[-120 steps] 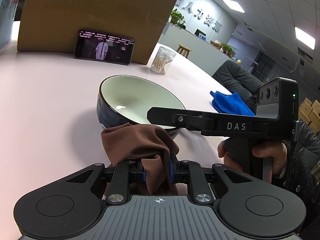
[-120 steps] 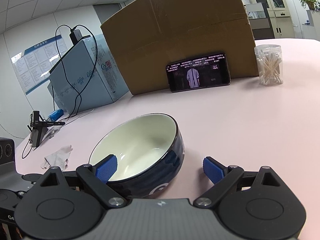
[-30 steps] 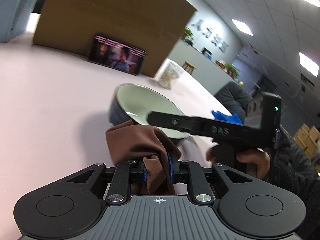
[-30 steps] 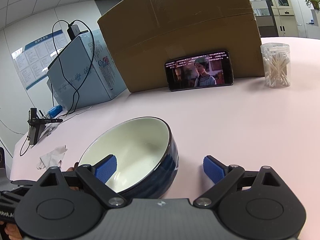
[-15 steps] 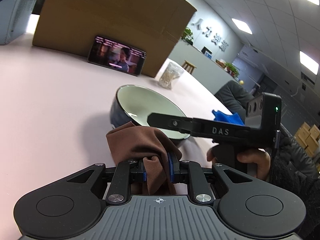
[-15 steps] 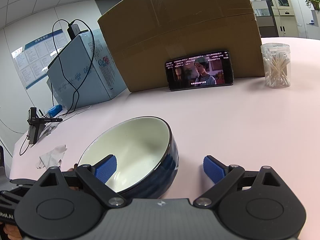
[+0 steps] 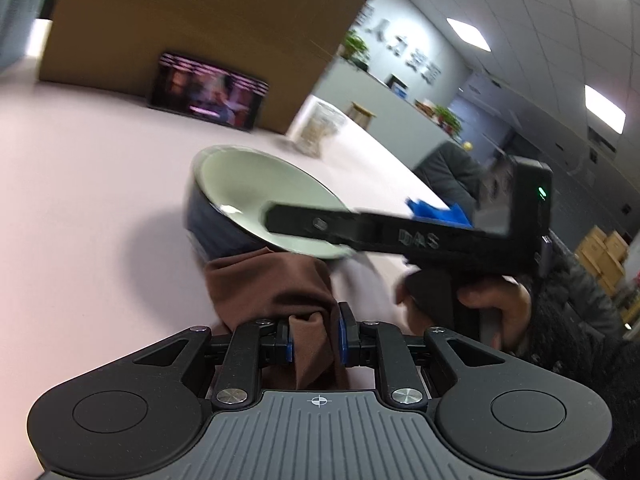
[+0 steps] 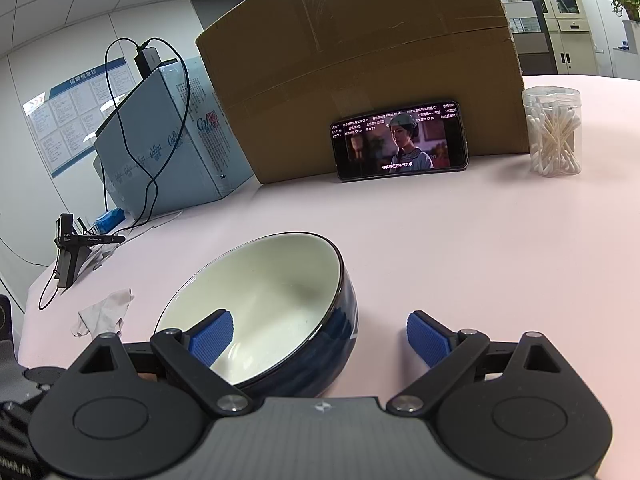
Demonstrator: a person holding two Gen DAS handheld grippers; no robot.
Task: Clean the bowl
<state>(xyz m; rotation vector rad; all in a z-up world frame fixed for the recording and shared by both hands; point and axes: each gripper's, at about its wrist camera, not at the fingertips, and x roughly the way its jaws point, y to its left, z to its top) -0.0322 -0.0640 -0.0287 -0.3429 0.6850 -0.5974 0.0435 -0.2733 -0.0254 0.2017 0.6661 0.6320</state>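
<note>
A dark blue bowl (image 8: 264, 300) with a white inside stands tilted on the pink table (image 8: 480, 248). My right gripper (image 8: 320, 338) is open and straddles its near right wall, the left pad inside the bowl and the right pad outside. In the left wrist view the bowl (image 7: 240, 196) lies ahead, and my left gripper (image 7: 314, 340) is shut on a brown cloth (image 7: 272, 284) just in front of it. The right gripper's body (image 7: 420, 236) reaches in from the right across the bowl's rim.
A large cardboard box (image 8: 360, 60) stands at the back with a phone (image 8: 400, 140) playing video against it. A jar of cotton swabs (image 8: 554, 132) is at the right, a blue carton (image 8: 160, 140) and a crumpled tissue (image 8: 104, 312) at the left. A blue cloth (image 7: 436, 210) lies far right.
The left gripper with the cloth has moved closer to the bowl, and its view is blurred by motion. The bowl now leans more in the right gripper's jaws.
</note>
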